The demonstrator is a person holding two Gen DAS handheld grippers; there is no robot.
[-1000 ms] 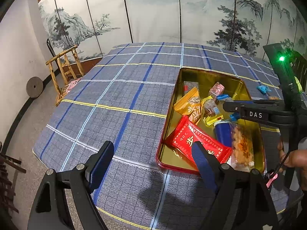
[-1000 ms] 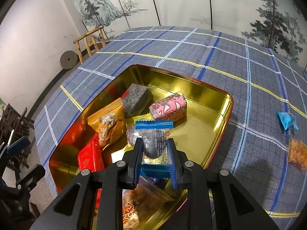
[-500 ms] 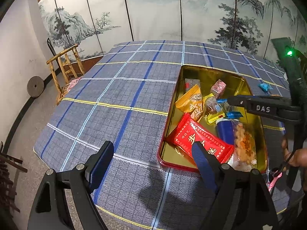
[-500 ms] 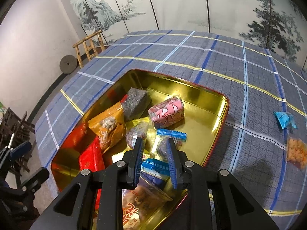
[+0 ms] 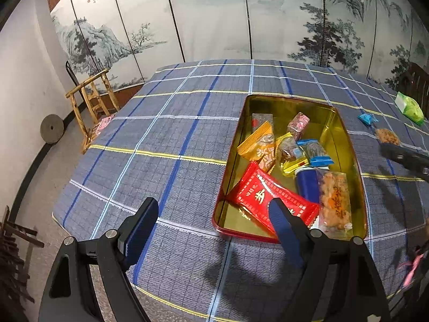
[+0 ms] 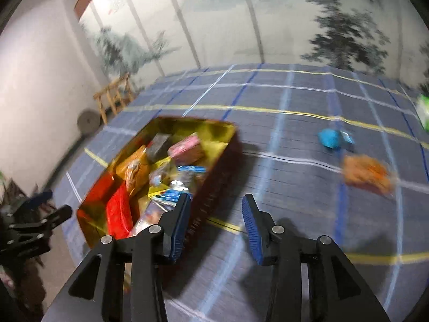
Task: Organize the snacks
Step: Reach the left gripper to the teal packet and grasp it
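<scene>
A gold tin tray with a red rim (image 5: 346,139) (image 6: 214,134) sits on the plaid tablecloth and holds several snack packets, among them a red pack (image 5: 268,198) and an orange pack (image 5: 257,145). My left gripper (image 5: 214,222) hovers open over the tray's near left corner, empty. My right gripper (image 6: 217,220) is to the right of the tray above bare cloth; its jaws are opening with nothing between them. On the cloth lie a blue candy (image 6: 332,138) (image 5: 367,119), an orange-brown snack bag (image 6: 366,173) (image 5: 387,136) and a green packet (image 5: 409,108) (image 6: 423,110).
The right wrist view is blurred by motion. A wooden chair (image 5: 91,102) and a round stone disc (image 5: 51,128) stand on the floor beyond the table's left edge. A painted folding screen (image 5: 214,21) backs the table. The right gripper's finger (image 5: 405,158) shows at the left wrist view's right edge.
My right gripper has let go of the blue-edged packet in the tray, swung right out over the cloth, and spread its jaws. The left gripper has stayed put.
</scene>
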